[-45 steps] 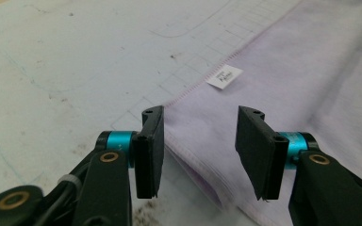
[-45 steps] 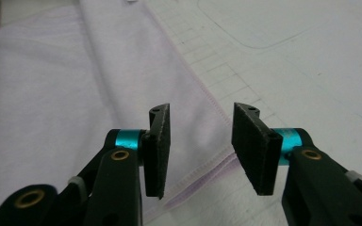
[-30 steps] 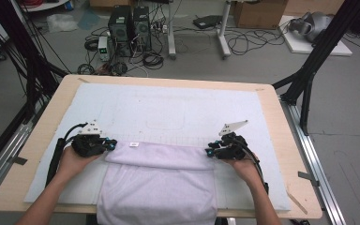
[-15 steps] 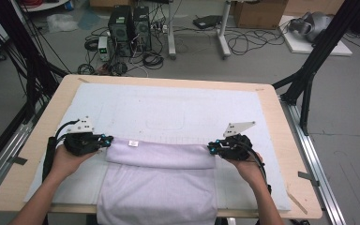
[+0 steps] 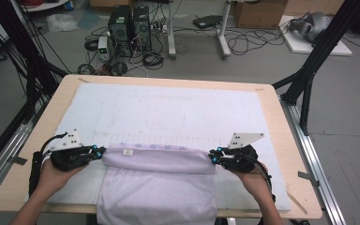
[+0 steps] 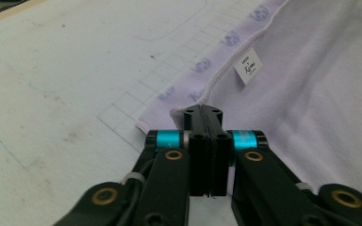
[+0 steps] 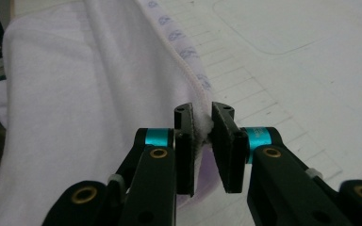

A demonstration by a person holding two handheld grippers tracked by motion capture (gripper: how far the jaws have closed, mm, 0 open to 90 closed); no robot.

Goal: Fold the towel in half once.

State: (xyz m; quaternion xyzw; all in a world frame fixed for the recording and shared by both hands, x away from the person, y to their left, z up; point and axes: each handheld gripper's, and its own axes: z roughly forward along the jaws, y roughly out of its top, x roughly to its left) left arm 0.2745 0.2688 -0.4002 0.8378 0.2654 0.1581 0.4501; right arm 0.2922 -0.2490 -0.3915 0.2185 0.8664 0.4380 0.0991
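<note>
On the near half of the white mat (image 5: pixel 178 108), the high view shows a lilac towel (image 5: pixel 157 187) folded over, left gripper (image 5: pixel 98 152) and right gripper (image 5: pixel 214 157) at its fold's ends. Left gripper view: jaws clamped tight on the towel's corner (image 6: pixel 181 113). Right gripper view: jaws pinch the towel's stitched edge (image 7: pixel 200 101), just closed further.

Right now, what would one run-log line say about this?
left gripper: shut on towel corner | right gripper: shut on towel hem | towel: folded edge lifted over mat

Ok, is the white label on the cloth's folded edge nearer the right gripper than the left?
No, in the high view the white label sits on the cloth close to the left gripper, far from the right gripper.
</note>
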